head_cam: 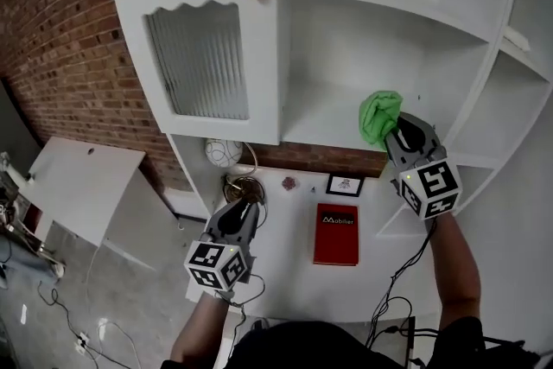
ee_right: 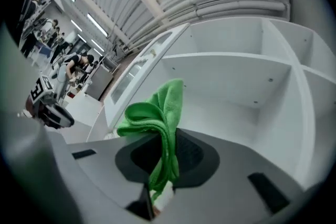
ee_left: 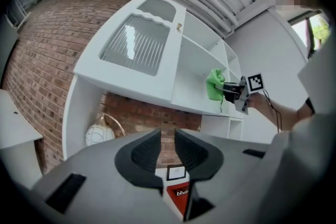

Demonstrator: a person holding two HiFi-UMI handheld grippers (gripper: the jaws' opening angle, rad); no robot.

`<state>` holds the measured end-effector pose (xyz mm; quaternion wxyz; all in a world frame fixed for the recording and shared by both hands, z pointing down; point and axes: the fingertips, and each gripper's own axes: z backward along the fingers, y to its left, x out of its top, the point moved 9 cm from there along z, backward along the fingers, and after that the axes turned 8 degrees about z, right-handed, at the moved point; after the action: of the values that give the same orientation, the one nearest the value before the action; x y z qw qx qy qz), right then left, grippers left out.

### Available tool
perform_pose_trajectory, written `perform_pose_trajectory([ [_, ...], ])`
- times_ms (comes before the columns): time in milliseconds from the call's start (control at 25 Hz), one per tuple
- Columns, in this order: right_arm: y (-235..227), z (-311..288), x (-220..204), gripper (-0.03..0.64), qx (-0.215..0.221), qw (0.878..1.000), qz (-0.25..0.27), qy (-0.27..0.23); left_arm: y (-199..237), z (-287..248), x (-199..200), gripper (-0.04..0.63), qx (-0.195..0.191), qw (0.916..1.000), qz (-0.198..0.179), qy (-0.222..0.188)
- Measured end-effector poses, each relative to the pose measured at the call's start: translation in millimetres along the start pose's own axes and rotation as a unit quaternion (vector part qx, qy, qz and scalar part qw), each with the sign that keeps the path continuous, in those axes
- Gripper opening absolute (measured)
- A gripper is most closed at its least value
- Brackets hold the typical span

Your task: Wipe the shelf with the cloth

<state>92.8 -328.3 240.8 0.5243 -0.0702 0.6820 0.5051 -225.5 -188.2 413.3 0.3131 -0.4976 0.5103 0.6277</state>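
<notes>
The green cloth (head_cam: 379, 115) is bunched up and clamped in my right gripper (head_cam: 396, 127), which is held at the front edge of the white cabinet's lower open shelf (head_cam: 318, 130). In the right gripper view the cloth (ee_right: 157, 118) stands up between the jaws of that gripper (ee_right: 167, 136), with the shelf (ee_right: 231, 115) just behind it. My left gripper (head_cam: 244, 207) hangs lower, over the white tabletop, shut with nothing in it. The left gripper view shows its fingers (ee_left: 144, 152) nearly touching, and the cloth (ee_left: 213, 85) far off to the right.
The cabinet has a glass door (head_cam: 197, 56) at left and more shelves above and to the right. On the tabletop (head_cam: 285, 264) lie a red book (head_cam: 336, 233), a small picture frame (head_cam: 344, 184), a white ball ornament (head_cam: 223, 153) and a gold wire stand (head_cam: 244, 186). A brick wall (head_cam: 60, 22) runs along the left.
</notes>
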Motion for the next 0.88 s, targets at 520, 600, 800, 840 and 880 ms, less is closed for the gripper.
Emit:
perform_pose_trajectory([
  [520,19,-225,-6,0.052,0.146,0.963,0.136,0.179,65,131,9,0.08,0.172,0.9833,0.025,-0.055],
  [600,26,-245,-13,0.052,0.158,0.956,0.15,0.197,69,149,6,0.08,0.197,0.9781,0.031,-0.059],
  [800,45,-266,-26,0.052,0.18,0.938,0.18,0.235,69,174,0,0.08,0.229,0.9708,0.034,-0.062],
  [840,45,-267,-29,0.052,0.178,0.936,0.183,0.241,69,176,-1,0.08,0.231,0.9703,0.034,-0.062],
  [880,45,-267,-32,0.052,0.175,0.935,0.184,0.245,68,176,-3,0.08,0.232,0.9702,0.035,-0.061],
])
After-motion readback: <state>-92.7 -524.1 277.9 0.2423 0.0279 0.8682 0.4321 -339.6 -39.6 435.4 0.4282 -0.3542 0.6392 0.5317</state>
